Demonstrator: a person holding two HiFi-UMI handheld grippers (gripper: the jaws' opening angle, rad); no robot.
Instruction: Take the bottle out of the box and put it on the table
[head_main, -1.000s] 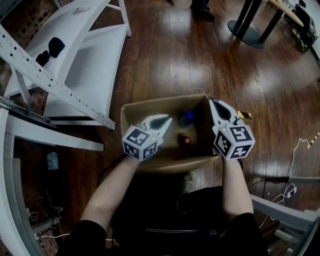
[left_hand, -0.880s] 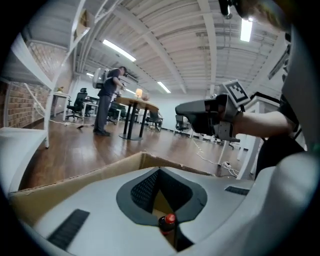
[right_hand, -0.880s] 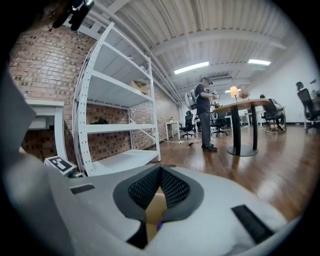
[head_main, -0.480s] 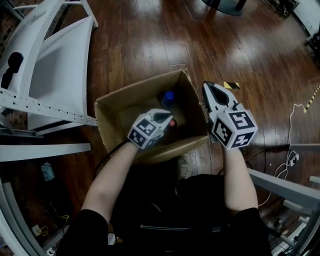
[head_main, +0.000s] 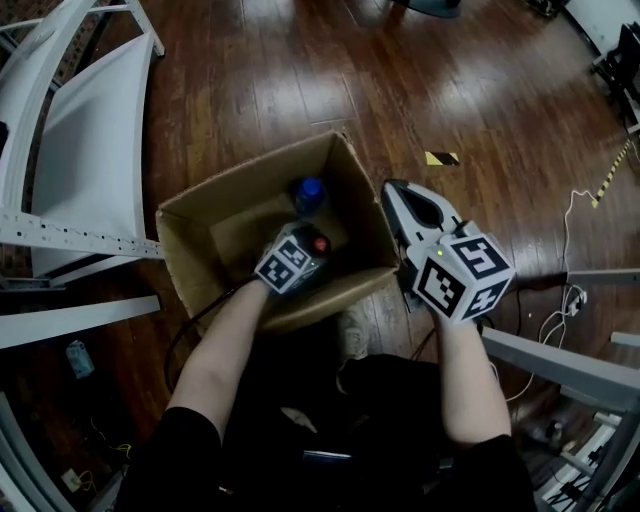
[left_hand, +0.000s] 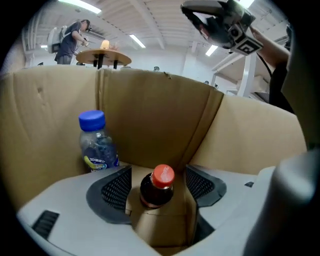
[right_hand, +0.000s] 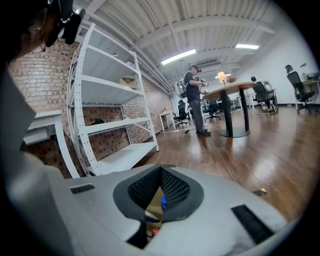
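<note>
Standing upright in the cardboard box (left_hand: 150, 115), the red-capped dark bottle (left_hand: 153, 194) sits between the jaws of the left gripper (left_hand: 159, 174), which have just been opening and flank it on both sides without pressing on it. A blue-capped clear bottle (left_hand: 96, 142) stands at the dark one's 10 o'clock. Outside the box, at its 3 o'clock in the head view, the right gripper (right_hand: 160, 170) hangs with its jaws closed on nothing.

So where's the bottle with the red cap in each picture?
Head view: red-capped bottle, middle of the box.
Left gripper view: low centre, between the jaws.
Right gripper view: tiny red speck at the bottom, past the jaws.
Shared landmark: blue-capped bottle.
</note>
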